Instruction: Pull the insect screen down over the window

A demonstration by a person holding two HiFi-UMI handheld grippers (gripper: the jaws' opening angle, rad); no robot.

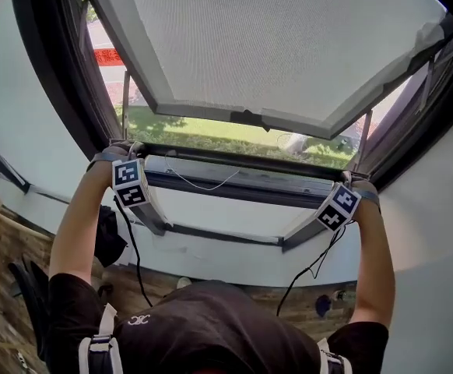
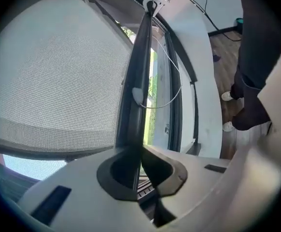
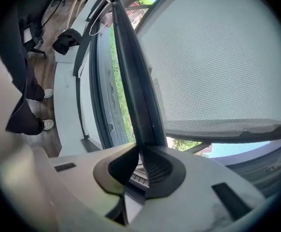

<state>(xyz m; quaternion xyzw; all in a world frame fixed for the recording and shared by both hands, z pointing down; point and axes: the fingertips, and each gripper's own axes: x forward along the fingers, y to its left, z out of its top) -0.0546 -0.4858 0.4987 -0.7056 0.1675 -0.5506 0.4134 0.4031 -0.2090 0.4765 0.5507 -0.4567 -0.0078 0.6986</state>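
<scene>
**Item 1: slim dark metal pull bar [image 1: 250,162] of the insect screen.** It runs level across the lower part of the window opening. The fine grey mesh [image 2: 58,71] is stretched above it. In both gripper views a strip of green outdoors shows on the side of the bar away from the mesh, so I judge the screen is not fully down.

**Item 2: left gripper [image 1: 135,153].** My claw is narrowed onto the bar's left end. One pad sits on the mesh side and the other on the open side, and both press on the bar.

**Item 3: right gripper [image 1: 349,179].** It matches the left, pinched narrow on the bar's right end.

**Item 4: thin white pull cord [image 1: 203,186].** It hangs in a slack loop from the middle of the bar, and neither claw touches it.

**Item 5: white-framed window sash [image 1: 211,115].** It is swung outward beyond the mesh.

**Handling notes (my judgement).**
- The bar looks stiff and light. Its surface looks smooth, so it could slip in the pads.
- The mesh is soft and would tear easily, so I would not grip it.
- I expect the screen to pull back upward against the claws.
- The two ends of the bar are the right places to hold. Drawing both down evenly should keep the bar level and stop it binding at the sides.
</scene>
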